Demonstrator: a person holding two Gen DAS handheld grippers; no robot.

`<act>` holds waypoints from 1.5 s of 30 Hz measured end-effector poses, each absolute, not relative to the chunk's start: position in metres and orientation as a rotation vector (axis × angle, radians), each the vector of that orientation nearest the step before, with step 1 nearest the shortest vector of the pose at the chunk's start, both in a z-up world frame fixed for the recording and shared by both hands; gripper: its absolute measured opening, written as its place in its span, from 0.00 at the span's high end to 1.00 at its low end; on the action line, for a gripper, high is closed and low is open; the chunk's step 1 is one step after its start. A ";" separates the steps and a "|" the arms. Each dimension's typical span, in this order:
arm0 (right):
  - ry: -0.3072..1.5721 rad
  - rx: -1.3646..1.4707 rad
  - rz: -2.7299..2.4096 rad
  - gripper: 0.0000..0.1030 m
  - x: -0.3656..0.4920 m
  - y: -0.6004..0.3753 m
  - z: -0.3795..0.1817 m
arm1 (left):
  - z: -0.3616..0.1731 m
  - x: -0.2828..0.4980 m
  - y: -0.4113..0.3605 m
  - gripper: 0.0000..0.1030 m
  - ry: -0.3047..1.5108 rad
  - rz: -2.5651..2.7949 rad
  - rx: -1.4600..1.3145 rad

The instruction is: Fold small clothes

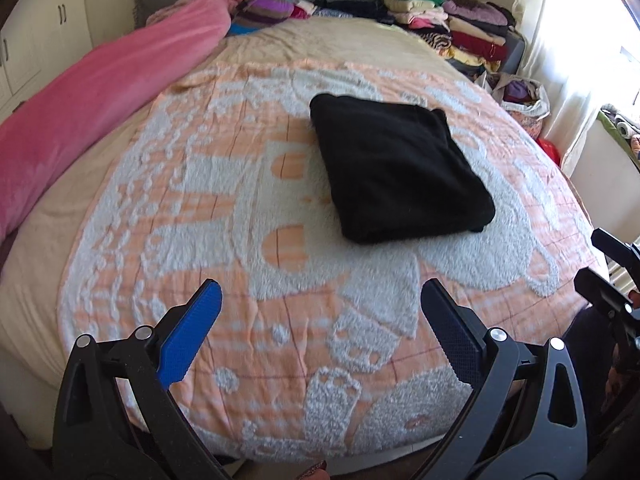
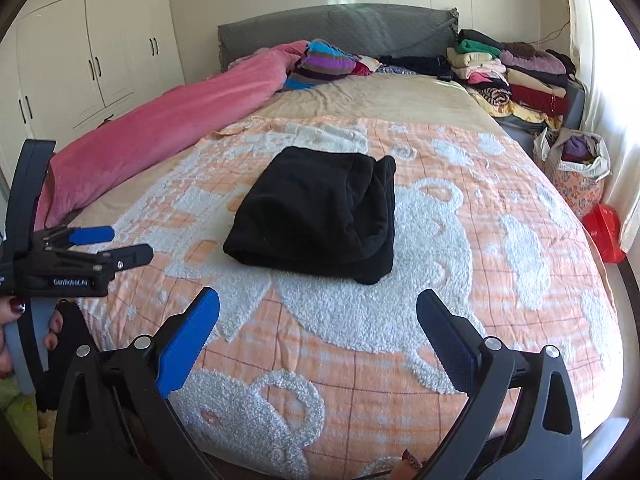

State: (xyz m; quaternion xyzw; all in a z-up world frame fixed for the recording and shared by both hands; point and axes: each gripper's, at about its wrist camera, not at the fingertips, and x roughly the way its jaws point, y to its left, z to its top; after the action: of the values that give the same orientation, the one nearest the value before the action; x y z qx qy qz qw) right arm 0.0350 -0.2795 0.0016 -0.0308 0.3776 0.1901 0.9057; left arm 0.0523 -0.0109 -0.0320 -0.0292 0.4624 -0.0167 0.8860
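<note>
Lying folded into a thick rectangle, the black garment [image 1: 398, 168] sits near the middle of the bed, on the orange-and-white bear blanket [image 1: 224, 216]. Seen from the right wrist view the black garment [image 2: 316, 214] shows stacked layers along its right edge, rounded fold on the near-left side.

Left gripper [image 1: 320, 308] hovers over the near end of the bed, fingers [image 1: 192, 332] spread wide, nothing between them, well apart from the garment. Right gripper [image 2: 318, 310] likewise near the foot of the bed, fingers [image 2: 188, 344] wide, holding nothing, short of the garment.

In the right wrist view the left gripper [image 2: 120, 246] shows at the left edge, side-on, a hand [image 2: 16, 332] with dark red nails on its handle. Part of the right gripper [image 1: 612, 280] shows at the right edge of the left wrist view.

Pink duvet [image 2: 160, 120] rolled along the left side of the bed. Striped knit bundle [image 2: 324, 64] at the far end by the grey headboard [image 2: 340, 28]. Stacks of folded clothes [image 2: 516, 76] far right. Floral bag [image 2: 576, 168] of clothes and a red bag [image 2: 604, 236] on the floor right of the bed. White wardrobe [image 2: 92, 56] far left.
</note>
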 end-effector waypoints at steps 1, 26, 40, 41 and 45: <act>0.783 -0.059 0.390 0.04 0.036 -0.280 0.001 | -0.034 0.052 -0.010 0.09 0.969 -0.030 -0.067; 0.784 -0.036 0.368 0.04 0.036 -0.288 0.003 | -0.025 0.051 -0.010 0.09 0.938 0.005 -0.042; 0.781 -0.038 0.366 0.04 0.035 -0.288 0.003 | -0.021 0.050 -0.010 0.09 0.936 0.009 -0.045; 0.780 -0.038 0.366 0.04 0.034 -0.287 0.003 | -0.020 0.050 -0.010 0.09 0.934 0.011 -0.045; 0.779 -0.039 0.365 0.04 0.034 -0.287 0.004 | -0.020 0.050 -0.010 0.09 0.936 0.012 -0.044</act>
State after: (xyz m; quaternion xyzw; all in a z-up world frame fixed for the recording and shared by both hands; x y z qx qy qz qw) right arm 0.0336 -0.2873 0.0035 -0.0190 0.3776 0.1770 0.9087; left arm 0.0496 -0.0099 -0.0204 -0.0212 0.4509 0.0058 0.8923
